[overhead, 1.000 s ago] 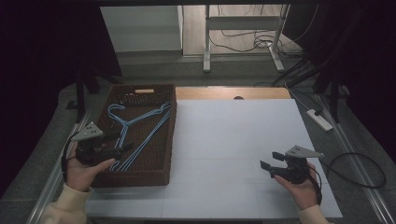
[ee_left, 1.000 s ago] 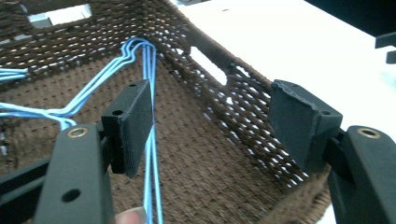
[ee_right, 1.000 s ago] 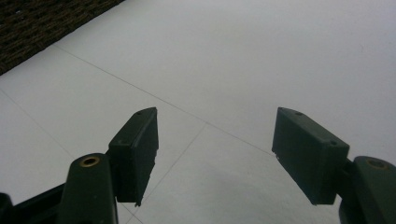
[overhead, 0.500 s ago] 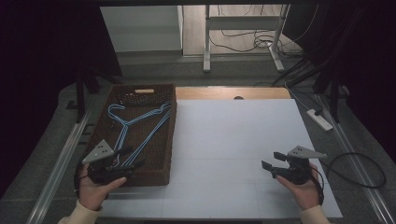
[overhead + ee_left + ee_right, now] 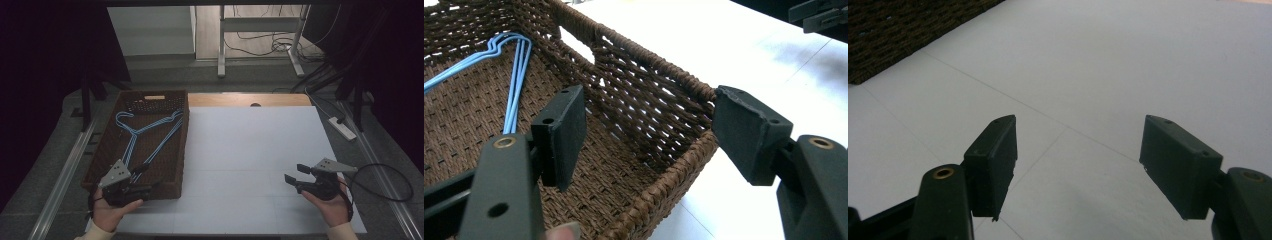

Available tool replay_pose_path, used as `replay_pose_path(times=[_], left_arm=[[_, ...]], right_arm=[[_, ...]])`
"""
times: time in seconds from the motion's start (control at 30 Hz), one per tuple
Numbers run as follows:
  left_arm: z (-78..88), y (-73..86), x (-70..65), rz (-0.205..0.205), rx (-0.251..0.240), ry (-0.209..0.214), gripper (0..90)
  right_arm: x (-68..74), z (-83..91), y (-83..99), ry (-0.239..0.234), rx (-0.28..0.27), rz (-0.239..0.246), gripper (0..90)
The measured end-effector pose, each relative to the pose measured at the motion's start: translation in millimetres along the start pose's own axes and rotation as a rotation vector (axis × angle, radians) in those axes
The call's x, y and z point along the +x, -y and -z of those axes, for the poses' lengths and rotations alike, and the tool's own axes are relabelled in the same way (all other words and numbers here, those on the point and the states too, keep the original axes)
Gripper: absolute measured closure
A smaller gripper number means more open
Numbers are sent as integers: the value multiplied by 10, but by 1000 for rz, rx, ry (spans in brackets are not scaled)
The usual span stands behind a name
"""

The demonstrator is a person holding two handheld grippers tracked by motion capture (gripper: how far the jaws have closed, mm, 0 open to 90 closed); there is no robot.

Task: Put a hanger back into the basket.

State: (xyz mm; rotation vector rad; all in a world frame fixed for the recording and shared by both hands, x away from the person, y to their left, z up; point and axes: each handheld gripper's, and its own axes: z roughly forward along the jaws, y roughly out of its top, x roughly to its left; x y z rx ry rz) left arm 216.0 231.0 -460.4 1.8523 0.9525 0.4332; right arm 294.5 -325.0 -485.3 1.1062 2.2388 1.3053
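Note:
A brown wicker basket (image 5: pixel 100 155) sits at the table's left, with blue wire hangers (image 5: pixel 135 132) lying in it. My left gripper (image 5: pixel 147 190) is open at the basket's near edge. In the left gripper view its jaws straddle the near corner of the basket's rim (image 5: pixel 664 185), one jaw inside and one outside, with the hangers (image 5: pixel 516 75) farther in. My right gripper (image 5: pixel 295 174) hovers open over the white table top (image 5: pixel 250 150) at the near right, nothing between its fingers (image 5: pixel 993 160).
A wooden strip (image 5: pixel 250 100) runs along the table's far edge. A power strip (image 5: pixel 342 127) and cables (image 5: pixel 390 175) lie on the floor to the right. A white table leg frame (image 5: pixel 260 35) stands beyond. The other gripper (image 5: pixel 819 15) appears far off in the left gripper view.
My left gripper has moved from the basket's left side down toward its near edge. The right gripper has stayed still.

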Motion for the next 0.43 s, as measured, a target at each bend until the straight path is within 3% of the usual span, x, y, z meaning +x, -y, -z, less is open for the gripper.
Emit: replay_pose_path(times=[0.43], left_arm=[[9,-5,-14,-8,-12,-9,310]], right_arm=[[6,-46,7,0,16,20,315]])
